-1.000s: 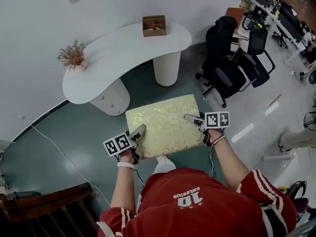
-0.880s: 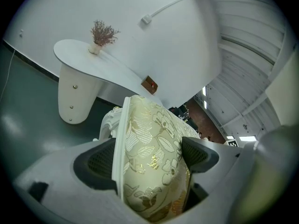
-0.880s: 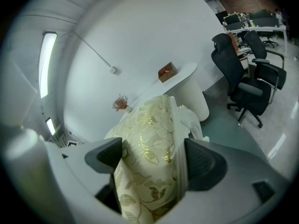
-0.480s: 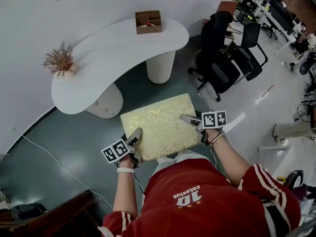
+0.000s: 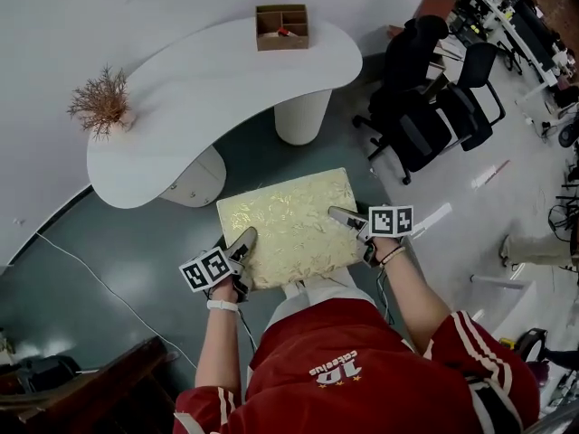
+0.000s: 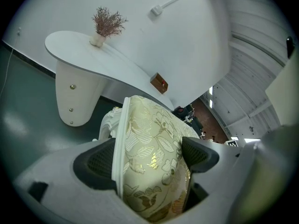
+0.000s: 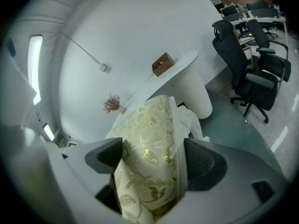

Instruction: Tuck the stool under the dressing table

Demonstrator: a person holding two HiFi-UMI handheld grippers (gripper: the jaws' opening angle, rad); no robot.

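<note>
Both tools grip the stool [image 5: 288, 227] cushion, jaws wide: left gripper [image 5: 242, 242] on its lower-left edge, right gripper [image 5: 344, 216] on its right edge. Stool is at frame centre, just below the dressing table [image 5: 217, 80], not under. Push evenly, aim between pedestals [image 5: 302, 116]. Gripper views show pads biting the cushion; head view shows the gap.

We find the head view placed above the person, facing steeply down, far enough off to take in the whole stool [image 5: 288, 227], the dressing table [image 5: 217, 89] and the office chairs [image 5: 434, 107]. The left gripper [image 5: 242, 242] view sits low, hard against the stool's cushion edge, and faces the table and wall. The right gripper [image 5: 346, 217] view mirrors it from the opposite edge. All three views share the stool, the table, its dried plant [image 5: 99, 102] and wooden box [image 5: 281, 27].
</note>
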